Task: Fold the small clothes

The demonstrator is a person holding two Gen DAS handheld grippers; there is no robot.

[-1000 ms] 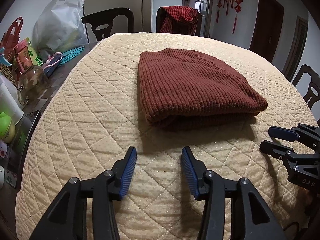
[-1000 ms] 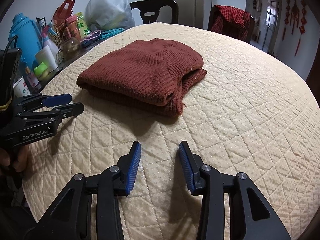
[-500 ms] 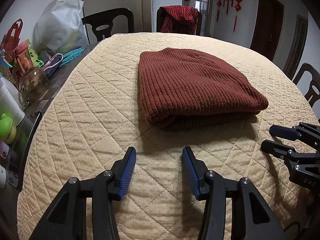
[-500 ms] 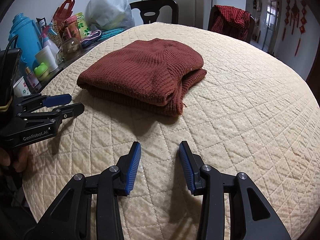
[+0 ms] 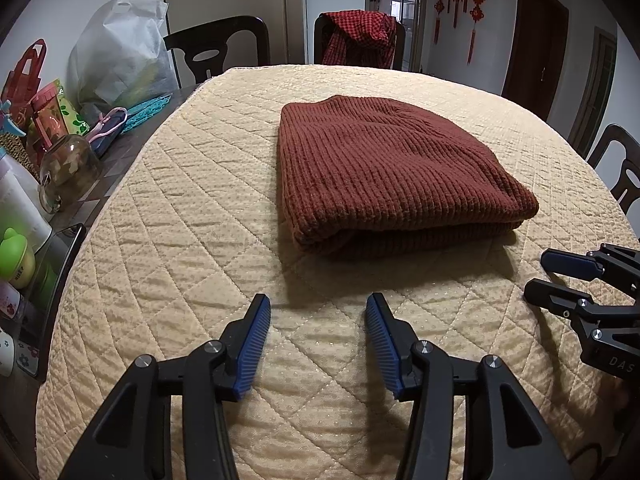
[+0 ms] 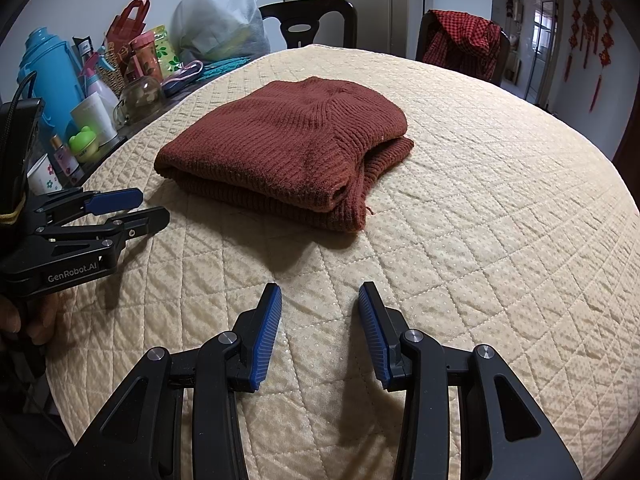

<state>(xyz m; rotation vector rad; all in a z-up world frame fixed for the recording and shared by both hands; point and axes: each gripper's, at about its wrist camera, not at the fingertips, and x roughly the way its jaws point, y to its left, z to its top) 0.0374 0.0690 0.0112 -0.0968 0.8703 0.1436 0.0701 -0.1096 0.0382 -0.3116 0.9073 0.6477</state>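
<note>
Comparing with earlier frame: your left gripper (image 5: 318, 312) jaws slightly wider, empty; your right gripper (image 6: 319, 302) unchanged, agape, empty. Both above quilted table cover (image 5: 180, 200). Beyond fingertips: folded brown knit sweater (image 5: 384, 168), unmoved, untouched.

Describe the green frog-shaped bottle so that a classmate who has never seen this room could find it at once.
Start at the table with the quilted beige cover and look to its crowded side by the blue flask. Below a white cup stands the frog bottle, the only bright green thing with two round bumps on top.
</note>
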